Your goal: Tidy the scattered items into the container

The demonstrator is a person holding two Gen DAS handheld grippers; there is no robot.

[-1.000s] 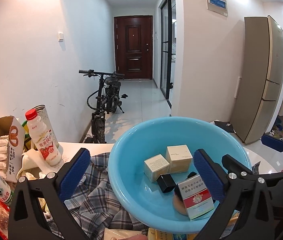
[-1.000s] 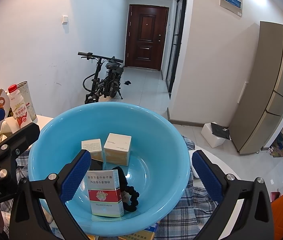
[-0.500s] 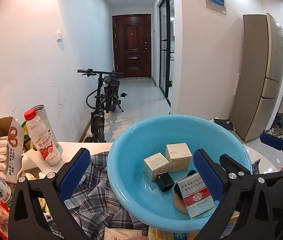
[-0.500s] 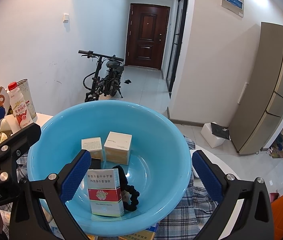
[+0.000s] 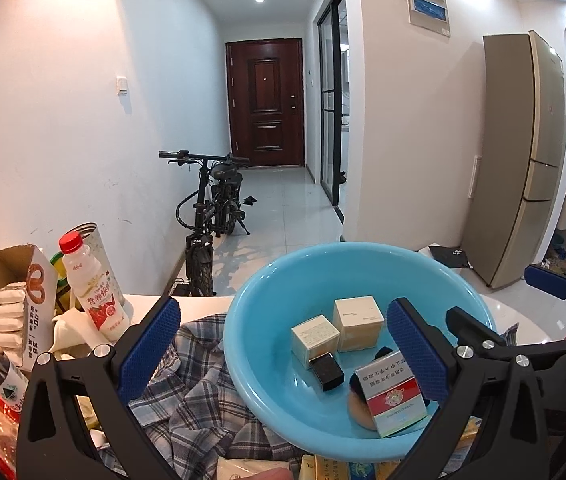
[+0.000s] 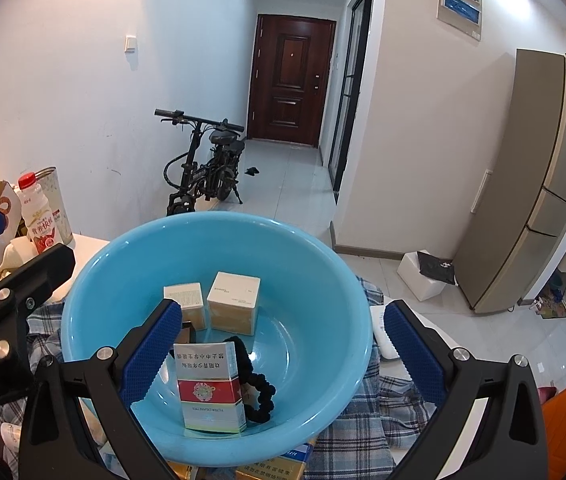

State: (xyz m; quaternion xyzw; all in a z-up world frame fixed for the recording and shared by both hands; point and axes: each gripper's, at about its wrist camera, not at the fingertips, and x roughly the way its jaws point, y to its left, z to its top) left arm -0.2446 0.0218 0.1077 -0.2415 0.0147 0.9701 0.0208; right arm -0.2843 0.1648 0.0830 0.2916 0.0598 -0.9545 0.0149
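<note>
A light blue basin (image 5: 251,360) (image 6: 323,280) stands on a plaid cloth (image 5: 199,404) on the table. In it lie two cream boxes (image 5: 357,322) (image 6: 233,302), a small black box (image 5: 326,371), a red-and-white carton (image 5: 393,398) (image 6: 209,392) and a black hair tie (image 6: 257,384). My left gripper (image 5: 283,354) is open and empty, held above the basin's left rim. My right gripper (image 6: 283,356) is open and empty over the basin.
A milk drink bottle (image 5: 93,292), a tin and an open snack carton (image 5: 15,308) stand at the table's left. Flat packets (image 6: 283,464) lie under the basin's near rim. A bicycle (image 5: 213,220) and a fridge (image 5: 523,200) stand beyond the table.
Both grippers have lifted slightly and the views have shifted a little; both stay open and empty. The items in the basin have not moved.
</note>
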